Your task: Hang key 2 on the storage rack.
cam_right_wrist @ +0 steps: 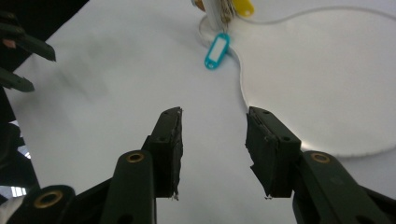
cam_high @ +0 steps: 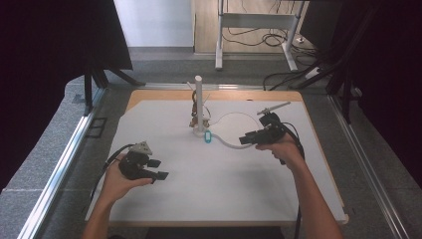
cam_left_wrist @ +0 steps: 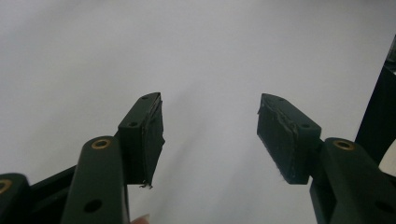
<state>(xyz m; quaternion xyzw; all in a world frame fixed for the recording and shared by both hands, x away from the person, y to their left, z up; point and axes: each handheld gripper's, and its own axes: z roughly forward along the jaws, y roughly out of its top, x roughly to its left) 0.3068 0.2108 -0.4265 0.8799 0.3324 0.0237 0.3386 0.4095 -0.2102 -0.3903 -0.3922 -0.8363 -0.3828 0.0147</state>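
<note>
A white post (cam_high: pixel 199 102) stands upright near the middle of the white board (cam_high: pixel 219 194), with small tags (cam_high: pixel 194 119) hanging at its foot. A teal key tag (cam_high: pixel 208 136) (cam_right_wrist: pixel 217 50) lies flat just in front of the post. A thin white cord (cam_high: pixel 234 144) (cam_right_wrist: pixel 242 79) loops from the post toward the right. My right gripper (cam_high: pixel 247 140) (cam_right_wrist: pixel 214 149) is open beside the cord and points toward the teal tag, nothing between its jaws. My left gripper (cam_high: pixel 158 169) (cam_left_wrist: pixel 210 135) is open over bare board at the front left.
A yellow tag (cam_right_wrist: pixel 243 7) hangs at the post's base. The board has a wooden far edge (cam_high: pixel 214 93). Metal rails (cam_high: pixel 59 164) flank the table. Behind it are a white desk frame (cam_high: pixel 256 22), floor cables (cam_high: pixel 278 40) and dark curtains on both sides.
</note>
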